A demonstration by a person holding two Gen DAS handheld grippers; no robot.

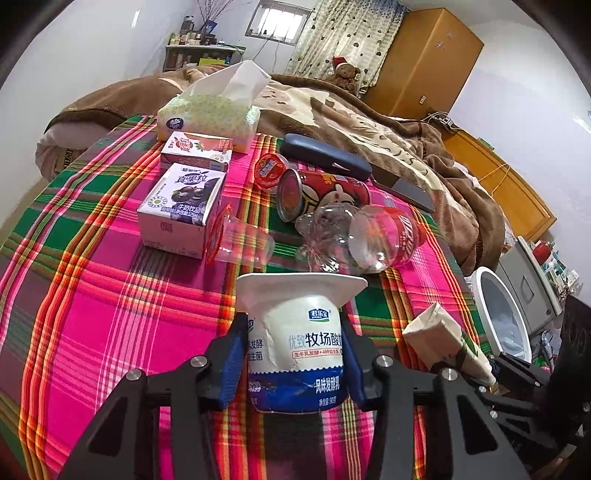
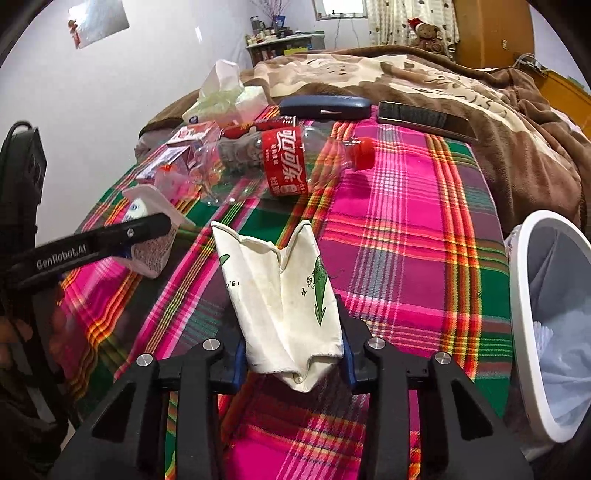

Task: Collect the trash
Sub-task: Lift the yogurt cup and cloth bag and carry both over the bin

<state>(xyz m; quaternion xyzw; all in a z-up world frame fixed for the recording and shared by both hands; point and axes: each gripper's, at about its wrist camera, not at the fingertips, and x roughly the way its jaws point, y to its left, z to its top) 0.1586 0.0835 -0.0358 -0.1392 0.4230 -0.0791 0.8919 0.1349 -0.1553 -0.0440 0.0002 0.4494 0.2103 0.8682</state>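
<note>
While gripped: yogurt cup [image 1: 297,350], paper cup [image 2: 286,295].

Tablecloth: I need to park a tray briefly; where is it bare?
Bare plaid tablecloth lies between the cola bottle and the white bin. Crowded further left: milk cartons, red can, clear cup.

Home bedroom. Bed [image 1: 388,110] with brown blanket takes up the background, teddy bear [image 1: 345,75] in a Santa hat on it, wooden wardrobe [image 1: 424,62] in the corner, patterned curtain [image 1: 347,33] by a small barred window [image 1: 279,20]. Cluttered shelf [image 2: 284,46] against the wall, plaid cloth [image 1: 92,314] over the near table, white bin [image 2: 554,332] beside it.
</note>
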